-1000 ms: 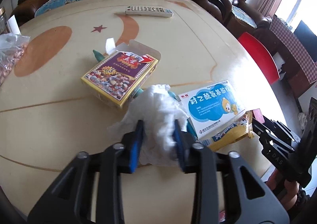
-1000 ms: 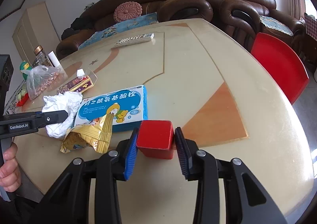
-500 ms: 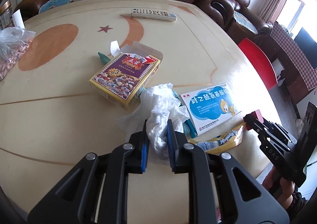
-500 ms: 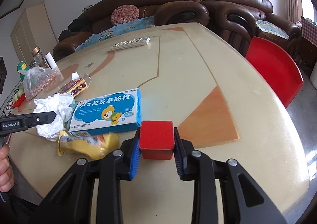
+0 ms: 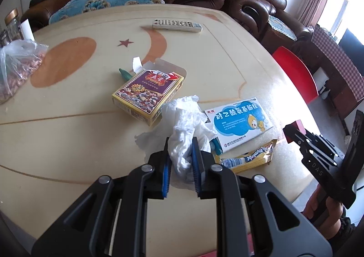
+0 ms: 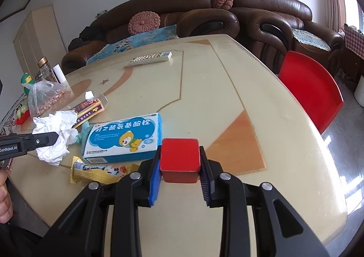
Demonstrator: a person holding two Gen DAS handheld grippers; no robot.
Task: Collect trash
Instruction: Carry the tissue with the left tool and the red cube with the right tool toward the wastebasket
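Note:
My left gripper (image 5: pixel 180 143) is shut on a crumpled white tissue (image 5: pixel 182 120), held just above the cream table (image 5: pixel 68 143); it also shows in the right wrist view (image 6: pixel 54 134). My right gripper (image 6: pixel 179 154) is shut on a small red box (image 6: pixel 179 157). A blue and white medicine box (image 5: pixel 238 120) (image 6: pixel 125 138), a yellow snack wrapper (image 5: pixel 248 157) (image 6: pixel 100 170) and an open purple and gold carton (image 5: pixel 147 91) lie on the table between the grippers. A teal scrap (image 6: pixel 83 132) lies under the tissue.
A remote control (image 5: pixel 177 25) lies at the far side. A plastic bag of nuts (image 5: pixel 16 68) and a glass jar (image 6: pixel 46 70) stand at the left edge. A red chair (image 6: pixel 311 88) stands by the right edge. A brown sofa (image 6: pixel 204 18) is behind.
My left gripper closed on the tissue and lifted it slightly. My right gripper closed on the red box and raised it off the table.

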